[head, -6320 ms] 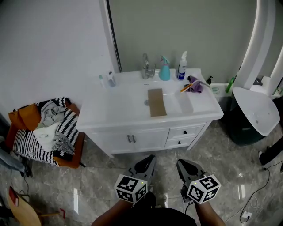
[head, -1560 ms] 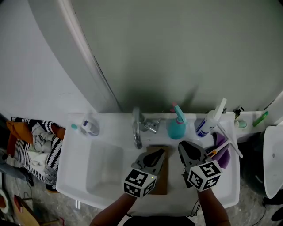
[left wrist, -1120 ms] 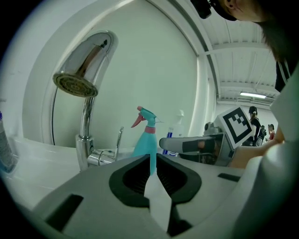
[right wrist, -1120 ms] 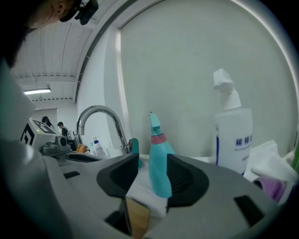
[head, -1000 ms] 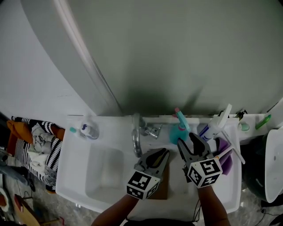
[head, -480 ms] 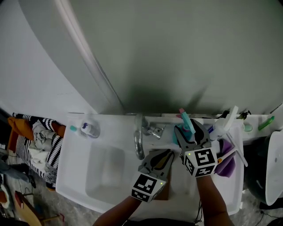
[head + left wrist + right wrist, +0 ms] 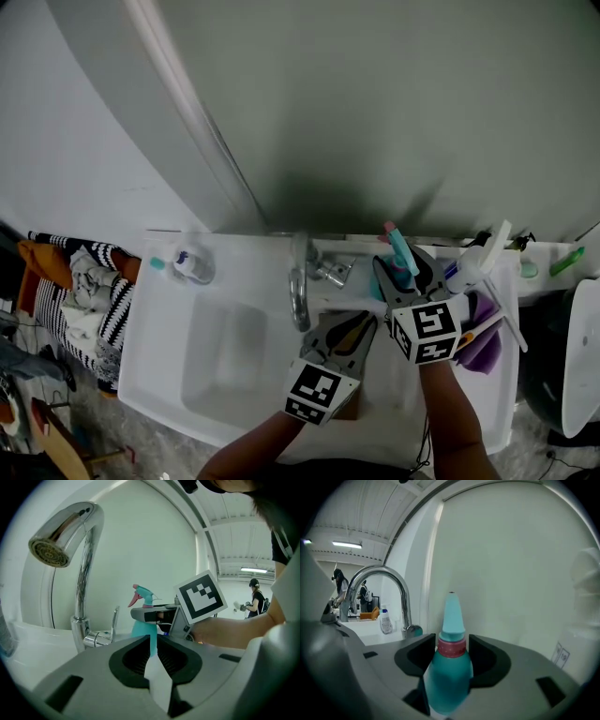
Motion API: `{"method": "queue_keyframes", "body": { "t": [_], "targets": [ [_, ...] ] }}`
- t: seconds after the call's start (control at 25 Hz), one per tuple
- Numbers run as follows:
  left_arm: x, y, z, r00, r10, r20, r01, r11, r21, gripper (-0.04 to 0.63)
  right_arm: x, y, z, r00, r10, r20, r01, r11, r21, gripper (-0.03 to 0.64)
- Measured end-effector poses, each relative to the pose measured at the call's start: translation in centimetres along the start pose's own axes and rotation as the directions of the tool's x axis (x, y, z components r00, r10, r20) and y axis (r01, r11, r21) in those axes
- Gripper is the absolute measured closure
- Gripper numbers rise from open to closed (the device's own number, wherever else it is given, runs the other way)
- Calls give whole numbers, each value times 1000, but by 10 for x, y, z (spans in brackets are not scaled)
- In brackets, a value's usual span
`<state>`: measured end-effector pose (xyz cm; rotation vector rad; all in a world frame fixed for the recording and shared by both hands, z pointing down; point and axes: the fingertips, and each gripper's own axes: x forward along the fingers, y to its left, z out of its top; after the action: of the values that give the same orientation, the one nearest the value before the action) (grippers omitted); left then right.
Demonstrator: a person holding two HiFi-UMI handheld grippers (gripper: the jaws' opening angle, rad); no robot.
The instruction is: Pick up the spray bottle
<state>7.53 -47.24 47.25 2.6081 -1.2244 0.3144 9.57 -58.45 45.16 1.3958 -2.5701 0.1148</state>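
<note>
Straddles the teal spray bottle with the right claw, jaws wide apart, just starting to close, not yet pressing on it. Finds it upright at the back of the tabletop, near the faucet. Holds the left claw together, empty. Could pinch only the tapering neck and slip, or tip it.
</note>
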Motion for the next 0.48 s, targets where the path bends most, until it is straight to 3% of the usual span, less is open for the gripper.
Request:
{"method": "queue_keyframes", "body": {
  "t": [0.48],
  "targets": [
    [-11, -9, -3, 1000, -27, -14, 27, 1000, 4, 571, -21, 4, 6, 1000, -28, 6, 29, 1000, -11, 413]
  ]
}}
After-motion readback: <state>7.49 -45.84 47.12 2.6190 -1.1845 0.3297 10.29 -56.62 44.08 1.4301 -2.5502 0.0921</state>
